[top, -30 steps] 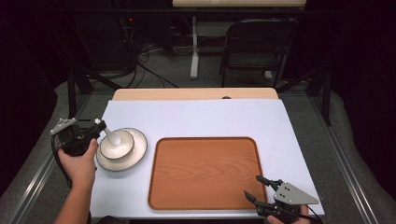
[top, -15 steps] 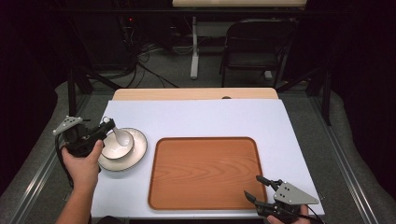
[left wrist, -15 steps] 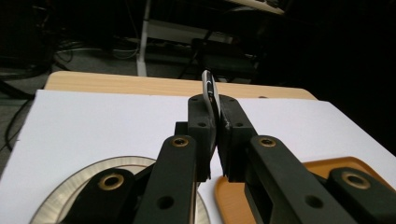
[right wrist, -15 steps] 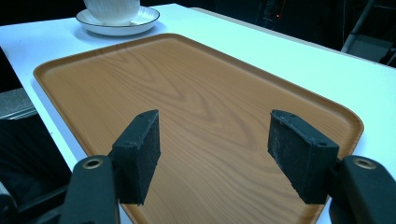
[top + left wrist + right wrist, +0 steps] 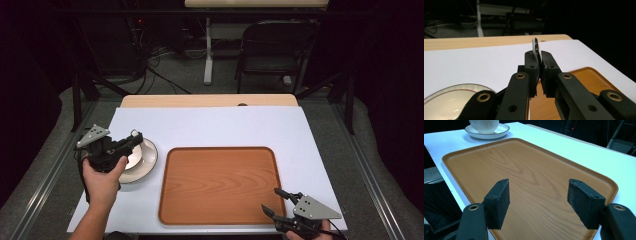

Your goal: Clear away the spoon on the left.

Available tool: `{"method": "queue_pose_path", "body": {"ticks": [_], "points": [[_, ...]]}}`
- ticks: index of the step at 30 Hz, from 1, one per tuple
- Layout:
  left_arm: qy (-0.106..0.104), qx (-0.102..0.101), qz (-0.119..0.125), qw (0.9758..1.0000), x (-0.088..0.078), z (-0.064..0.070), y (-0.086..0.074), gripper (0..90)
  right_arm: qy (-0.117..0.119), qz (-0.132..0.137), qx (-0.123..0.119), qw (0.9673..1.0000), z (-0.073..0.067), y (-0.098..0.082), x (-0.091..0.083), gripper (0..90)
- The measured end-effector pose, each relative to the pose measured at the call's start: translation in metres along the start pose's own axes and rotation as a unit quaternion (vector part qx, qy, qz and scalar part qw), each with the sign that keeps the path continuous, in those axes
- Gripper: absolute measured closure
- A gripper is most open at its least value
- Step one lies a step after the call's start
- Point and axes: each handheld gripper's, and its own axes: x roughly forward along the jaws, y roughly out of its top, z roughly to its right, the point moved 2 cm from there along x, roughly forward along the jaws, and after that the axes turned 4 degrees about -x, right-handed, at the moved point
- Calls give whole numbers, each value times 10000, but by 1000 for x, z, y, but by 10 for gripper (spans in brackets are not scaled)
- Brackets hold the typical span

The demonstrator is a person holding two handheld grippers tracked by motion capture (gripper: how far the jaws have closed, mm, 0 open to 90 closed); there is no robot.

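Note:
A white cup (image 5: 484, 124) stands over a white saucer (image 5: 147, 157) at the left of the white table top. My left gripper (image 5: 135, 136) is above the saucer, shut on the cup. In the left gripper view the jaws (image 5: 537, 56) pinch a thin white edge of the cup (image 5: 535, 43), which sticks up between them, and the saucer (image 5: 449, 100) lies low at the left. I cannot tell whether the cup still touches the saucer. My right gripper (image 5: 270, 199) rests open at the near right corner of the wooden tray (image 5: 220, 185), with nothing between its jaws (image 5: 537, 200).
The tray (image 5: 529, 170) takes up the middle and right of the table. A strip of bare wood (image 5: 210, 100) runs along the table's far edge. Beyond it are a dark chair (image 5: 272, 45), a table leg and cables on the floor.
The left hand and its gripper have moved right and slightly up, over the saucer, still shut on the cup. The right gripper has kept still.

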Motion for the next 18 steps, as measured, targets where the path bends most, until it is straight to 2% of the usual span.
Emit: {"method": "queue_pose_path", "body": {"ticks": [9,14,18], "points": [[-384,160,-341,9986,19,26,-13,848,-4,5,-15,10000,0,0,0,343],[-602,232,-561,9963,28,40,-19,848,-3,6,-24,10000,0,0,0,343],[-723,241,-644,9950,33,47,-23,848,-9,11,-38,10000,0,0,0,343]]}}
